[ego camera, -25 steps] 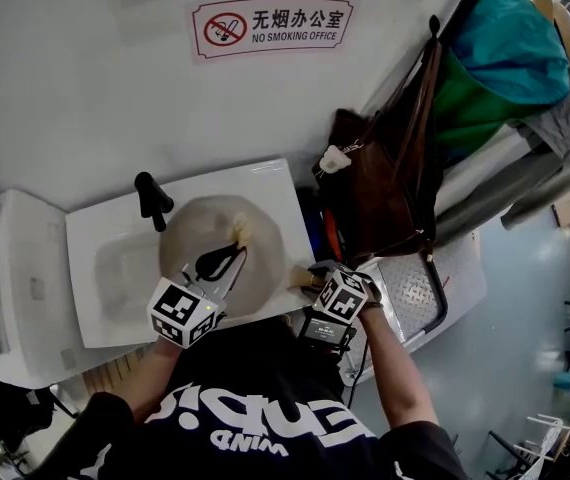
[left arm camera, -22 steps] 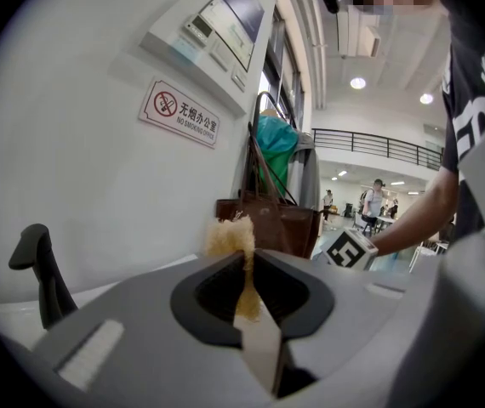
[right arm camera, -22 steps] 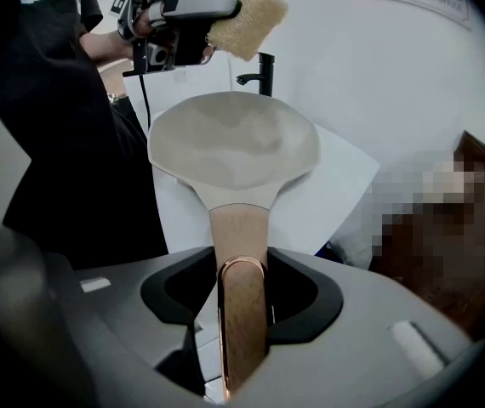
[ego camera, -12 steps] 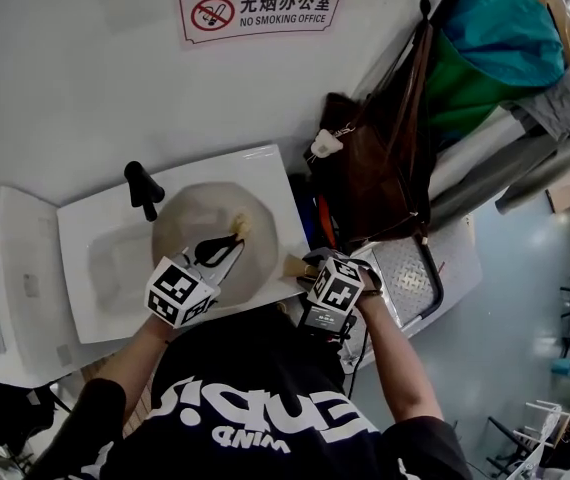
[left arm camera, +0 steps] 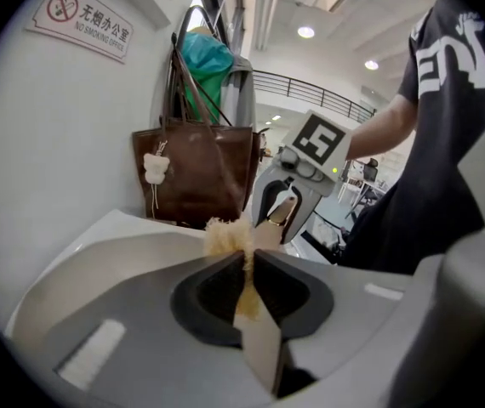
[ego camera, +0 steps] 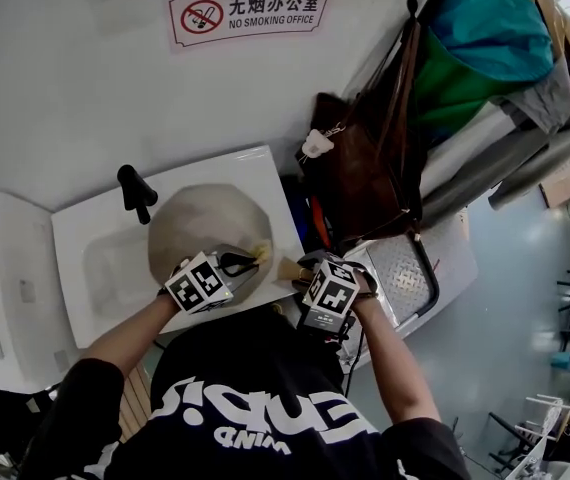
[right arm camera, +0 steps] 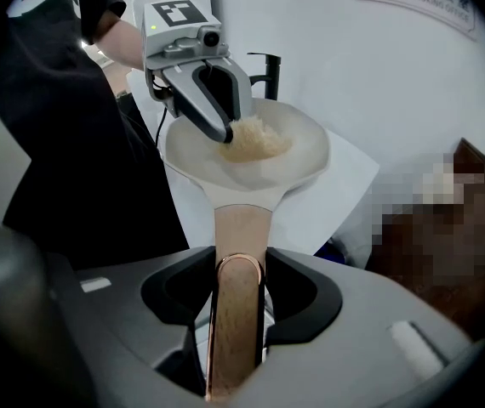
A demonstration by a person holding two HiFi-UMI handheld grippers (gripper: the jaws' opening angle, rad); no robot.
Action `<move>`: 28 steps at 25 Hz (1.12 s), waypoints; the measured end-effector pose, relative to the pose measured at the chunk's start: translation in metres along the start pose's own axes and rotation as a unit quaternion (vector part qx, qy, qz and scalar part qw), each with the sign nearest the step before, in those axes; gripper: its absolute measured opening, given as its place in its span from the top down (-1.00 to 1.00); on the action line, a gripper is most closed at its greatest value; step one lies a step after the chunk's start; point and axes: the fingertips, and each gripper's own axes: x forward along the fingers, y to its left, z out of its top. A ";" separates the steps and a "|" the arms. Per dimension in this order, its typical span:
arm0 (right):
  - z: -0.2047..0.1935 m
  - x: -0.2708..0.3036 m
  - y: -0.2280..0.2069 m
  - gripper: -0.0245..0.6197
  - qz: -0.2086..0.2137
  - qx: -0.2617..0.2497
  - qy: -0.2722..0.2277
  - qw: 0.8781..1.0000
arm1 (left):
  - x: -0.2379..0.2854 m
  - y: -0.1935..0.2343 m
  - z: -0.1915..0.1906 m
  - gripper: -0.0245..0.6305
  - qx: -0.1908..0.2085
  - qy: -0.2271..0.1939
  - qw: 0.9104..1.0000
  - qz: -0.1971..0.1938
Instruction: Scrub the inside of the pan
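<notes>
Pan (ego camera: 203, 226) over white sink (ego camera: 90, 273), right claw (right arm camera: 241, 272) gripping handle (right arm camera: 241, 228); left claw (left arm camera: 248, 258) clenching scrubber (left arm camera: 223, 237); wall sign (ego camera: 250, 13) above.

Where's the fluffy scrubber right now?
In the right gripper view, the scrubber sits inside the pan, pinched in the left gripper, with the black tap just behind.

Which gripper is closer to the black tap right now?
Left. The left gripper holds a scrubber inside the pan next to the tap; the right gripper grips the handle on the pan's far side.
</notes>
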 end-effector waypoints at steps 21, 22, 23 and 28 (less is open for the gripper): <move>-0.004 -0.003 0.004 0.37 0.000 -0.009 0.008 1.000 | 0.049 0.006 -0.015 0.83 -0.014 0.038 0.999 -0.015; -0.004 -0.004 0.004 0.37 0.000 -0.010 0.008 1.000 | 0.050 0.012 -0.013 0.83 -0.020 0.035 0.999 -0.007; -0.004 -0.004 0.004 0.37 0.000 -0.010 0.008 1.000 | 0.051 0.018 -0.011 0.83 -0.025 0.034 0.999 0.000; -0.002 -0.005 0.004 0.37 0.001 -0.009 0.007 1.000 | 0.054 0.050 -0.004 0.83 -0.041 0.033 0.998 0.032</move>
